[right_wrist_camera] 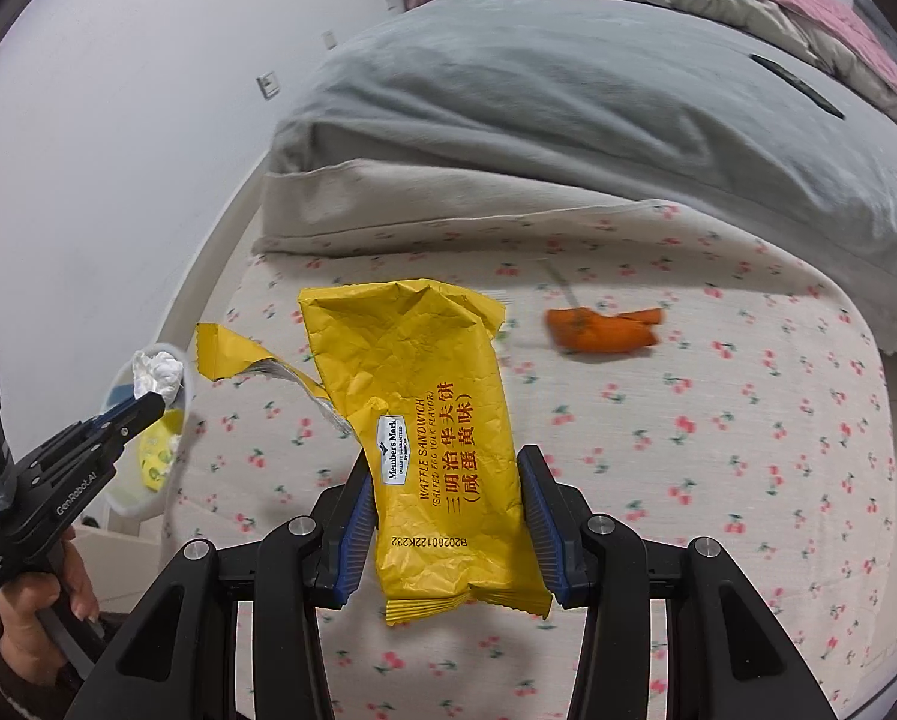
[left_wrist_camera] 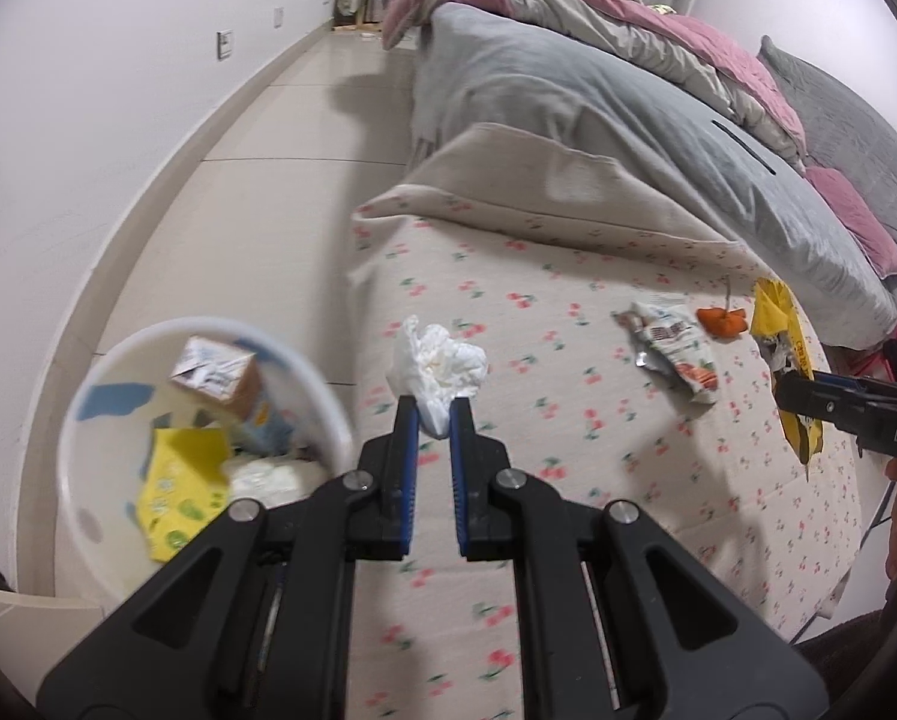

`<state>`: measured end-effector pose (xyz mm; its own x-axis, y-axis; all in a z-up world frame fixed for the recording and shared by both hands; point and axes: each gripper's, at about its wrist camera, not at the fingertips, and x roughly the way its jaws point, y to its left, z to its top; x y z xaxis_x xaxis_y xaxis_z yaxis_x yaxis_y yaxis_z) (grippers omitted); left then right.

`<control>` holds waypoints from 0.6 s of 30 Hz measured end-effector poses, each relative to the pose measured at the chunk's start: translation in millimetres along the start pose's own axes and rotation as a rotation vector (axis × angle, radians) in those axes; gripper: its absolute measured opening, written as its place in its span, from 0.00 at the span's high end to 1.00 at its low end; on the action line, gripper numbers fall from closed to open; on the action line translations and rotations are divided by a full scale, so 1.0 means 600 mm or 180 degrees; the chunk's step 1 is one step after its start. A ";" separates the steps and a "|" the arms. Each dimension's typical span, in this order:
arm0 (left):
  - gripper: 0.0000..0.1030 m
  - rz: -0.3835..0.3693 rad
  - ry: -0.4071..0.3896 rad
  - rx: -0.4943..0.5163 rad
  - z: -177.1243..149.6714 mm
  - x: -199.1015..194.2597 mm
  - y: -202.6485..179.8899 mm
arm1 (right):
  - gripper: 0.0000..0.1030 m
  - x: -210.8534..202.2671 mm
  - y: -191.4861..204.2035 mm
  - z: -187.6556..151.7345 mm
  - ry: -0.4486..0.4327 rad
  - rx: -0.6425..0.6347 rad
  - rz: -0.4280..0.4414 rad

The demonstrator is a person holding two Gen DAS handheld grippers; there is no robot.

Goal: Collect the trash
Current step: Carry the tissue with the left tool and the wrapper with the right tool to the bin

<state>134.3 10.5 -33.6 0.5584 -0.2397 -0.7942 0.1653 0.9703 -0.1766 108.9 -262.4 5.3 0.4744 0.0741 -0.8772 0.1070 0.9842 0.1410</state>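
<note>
Overhead, cherry-print bedsheet (left_wrist_camera: 568, 312), white wall (left_wrist_camera: 88, 120).

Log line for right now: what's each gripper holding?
left gripper: shut on tissue | right gripper: shut on yellow wrapper | bin: beside bed

Home bedroom: bed (left_wrist_camera: 568, 312), rumpled duvet (left_wrist_camera: 568, 96), tiled floor (left_wrist_camera: 256, 180).
</note>
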 end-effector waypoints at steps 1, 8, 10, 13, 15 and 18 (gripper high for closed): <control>0.89 0.0019 -0.0003 -0.0003 -0.003 -0.002 0.007 | 0.54 0.002 0.008 0.000 0.0006 -0.0018 0.0008; 0.89 0.0117 -0.0003 -0.0081 -0.022 -0.023 0.068 | 0.54 0.023 0.075 -0.004 0.0063 -0.0194 0.0092; 0.89 0.0141 0.0005 -0.0125 -0.029 -0.028 0.086 | 0.54 0.029 0.094 -0.006 0.0082 -0.0239 0.0110; 0.89 0.0180 0.0035 -0.0178 -0.040 -0.032 0.112 | 0.54 0.039 0.121 -0.010 0.0119 -0.0299 0.0143; 0.89 0.0204 0.0063 -0.0210 -0.046 -0.032 0.127 | 0.54 0.046 0.135 -0.011 0.0146 -0.0335 0.0166; 0.89 0.0264 0.0134 -0.0269 -0.058 -0.030 0.150 | 0.54 0.054 0.161 -0.014 0.0174 -0.0395 0.0191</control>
<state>111.2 103.0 -55.3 0.5324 -0.1586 -0.8315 0.0498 0.9865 -0.1562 127.1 -163.4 -13.5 0.4281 0.1388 -0.8930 -0.0306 0.9898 0.1392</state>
